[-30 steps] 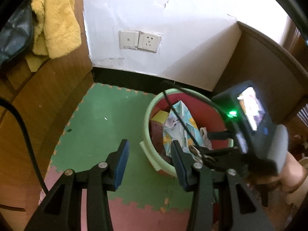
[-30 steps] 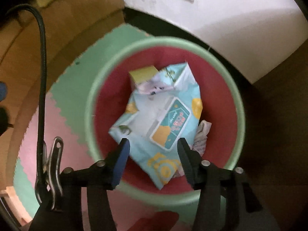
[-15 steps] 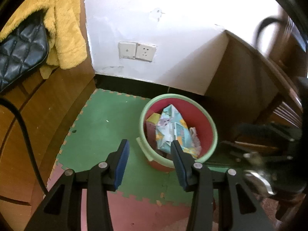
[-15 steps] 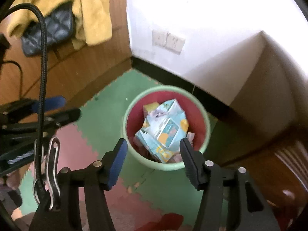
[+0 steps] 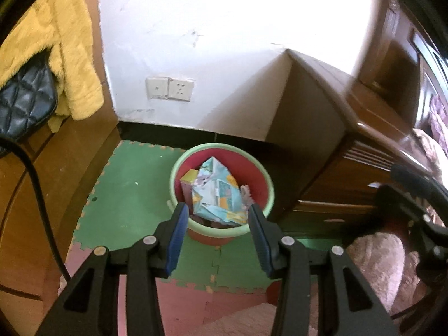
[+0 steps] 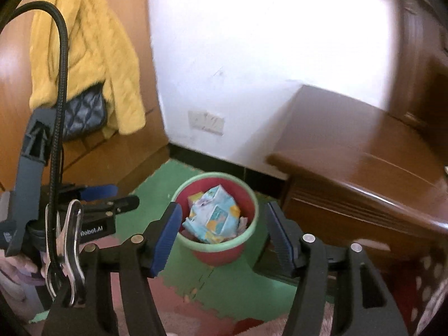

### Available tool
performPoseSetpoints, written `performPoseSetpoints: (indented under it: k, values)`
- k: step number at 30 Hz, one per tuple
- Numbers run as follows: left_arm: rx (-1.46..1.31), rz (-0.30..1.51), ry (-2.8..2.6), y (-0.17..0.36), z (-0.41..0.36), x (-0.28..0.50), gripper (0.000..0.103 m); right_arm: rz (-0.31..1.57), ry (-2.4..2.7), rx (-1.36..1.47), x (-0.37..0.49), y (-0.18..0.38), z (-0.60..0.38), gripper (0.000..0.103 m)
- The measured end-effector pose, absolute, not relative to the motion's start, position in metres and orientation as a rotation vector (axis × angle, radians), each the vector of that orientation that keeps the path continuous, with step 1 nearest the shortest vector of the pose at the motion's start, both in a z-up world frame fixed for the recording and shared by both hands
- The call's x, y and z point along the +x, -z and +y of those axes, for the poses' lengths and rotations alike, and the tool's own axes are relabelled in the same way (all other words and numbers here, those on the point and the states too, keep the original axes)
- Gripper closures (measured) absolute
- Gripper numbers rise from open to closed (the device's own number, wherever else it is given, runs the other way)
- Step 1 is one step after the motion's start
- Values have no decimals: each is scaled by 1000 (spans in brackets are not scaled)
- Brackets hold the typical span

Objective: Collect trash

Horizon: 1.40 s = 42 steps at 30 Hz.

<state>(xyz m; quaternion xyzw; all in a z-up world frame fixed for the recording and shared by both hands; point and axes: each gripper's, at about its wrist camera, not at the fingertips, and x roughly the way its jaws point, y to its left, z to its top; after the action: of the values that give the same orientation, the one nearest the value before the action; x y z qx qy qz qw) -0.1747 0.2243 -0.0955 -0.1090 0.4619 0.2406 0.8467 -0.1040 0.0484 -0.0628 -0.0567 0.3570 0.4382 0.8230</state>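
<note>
A red bin with a green rim stands on the floor mats in the corner. In it lie a crumpled light-blue wipes packet and a yellow box. My left gripper hovers well above and in front of the bin, open, with nothing between its fingers. My right gripper is also high above the bin. Its jaws are opening and hold nothing. The left gripper shows at the left of the right wrist view. The right gripper is a dark blur at the right edge of the left wrist view.
A yellow fleece jacket and a black quilted bag hang on the wooden panel to the left. A wall socket sits above the bin. A brown wooden cabinet stands to the right. Green and pink foam mats cover the floor.
Both grippers have risen and drawn back from the bin, which now looks smaller and farther off. The right gripper's jaws stand wider than before.
</note>
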Motion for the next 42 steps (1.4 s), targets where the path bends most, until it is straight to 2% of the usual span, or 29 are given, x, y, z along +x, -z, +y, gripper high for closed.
performPoseSetpoints:
  k: [3, 8, 11, 42]
  values:
    - [-207, 951, -467, 85, 209, -176, 56, 741, -888, -51, -110, 55, 25, 37]
    - [-187, 914, -424, 73, 188, -178, 43, 691, -802, 24, -121, 50, -3, 33]
    - [-174, 911, -413, 71, 179, -180, 40, 674, -768, 57, -128, 51, -11, 30]
    - [-175, 944, -439, 80, 179, -183, 39, 694, -741, 62, -129, 59, -12, 30]
